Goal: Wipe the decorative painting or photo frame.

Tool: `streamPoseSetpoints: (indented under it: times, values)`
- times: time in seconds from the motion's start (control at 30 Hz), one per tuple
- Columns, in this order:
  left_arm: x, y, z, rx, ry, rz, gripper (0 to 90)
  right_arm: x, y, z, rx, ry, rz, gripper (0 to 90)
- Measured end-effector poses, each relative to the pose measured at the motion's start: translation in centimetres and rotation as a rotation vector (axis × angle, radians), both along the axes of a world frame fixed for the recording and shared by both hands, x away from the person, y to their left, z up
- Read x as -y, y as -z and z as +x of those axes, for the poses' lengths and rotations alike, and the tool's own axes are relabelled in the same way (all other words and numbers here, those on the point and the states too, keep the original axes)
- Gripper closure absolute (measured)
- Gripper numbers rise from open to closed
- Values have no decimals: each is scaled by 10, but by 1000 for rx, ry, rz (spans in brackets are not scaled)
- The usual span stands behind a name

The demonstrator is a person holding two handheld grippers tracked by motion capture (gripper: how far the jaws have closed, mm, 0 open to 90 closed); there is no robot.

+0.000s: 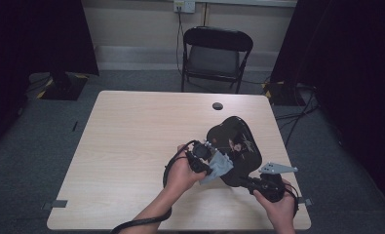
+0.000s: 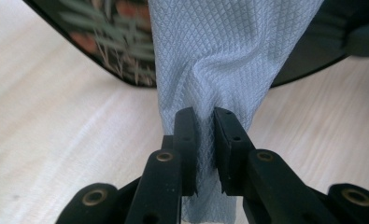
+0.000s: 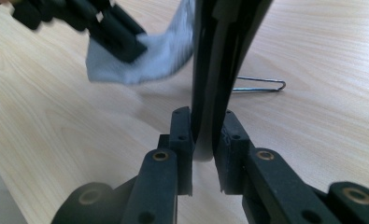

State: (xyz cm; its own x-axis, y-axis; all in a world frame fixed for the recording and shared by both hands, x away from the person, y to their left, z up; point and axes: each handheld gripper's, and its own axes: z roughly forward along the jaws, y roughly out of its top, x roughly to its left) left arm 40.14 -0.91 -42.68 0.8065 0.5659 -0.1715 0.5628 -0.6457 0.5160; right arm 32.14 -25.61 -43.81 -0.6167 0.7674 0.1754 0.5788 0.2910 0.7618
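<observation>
The right gripper clamps the lower rim of the black tray, holding it tilted over the table, while the left gripper, pinching the grey cloth, probably presses it to the tray's face.

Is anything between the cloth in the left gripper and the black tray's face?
Nothing visible. The left gripper pinches the grey cloth, which already lies against the black tray. The right gripper clamps the tray's edge, clear of the wiped face.
</observation>
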Motion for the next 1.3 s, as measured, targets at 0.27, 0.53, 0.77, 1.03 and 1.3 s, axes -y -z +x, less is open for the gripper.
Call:
streamPoseSetpoints:
  times: [0.27, 0.53, 0.77, 1.03, 1.3]
  values:
    - [1, 27, -3, -34, 4, 32, 803, 0, 0, 0, 0, -1, 0, 790]
    - [-1, 30, -6, -33, 14, 45, 803, 0, 0, 0, -2, 0, 3, 790]
    - [-7, -1, -7, -15, 37, 14, 803, 1, 1, 0, -2, 0, 4, 790]
    - [-14, -61, -8, 62, 59, -30, 802, 0, 0, 0, -3, 1, 4, 790]
    - [-15, -114, -6, 115, 59, -76, 801, -1, 1, 0, -3, -1, 0, 790]
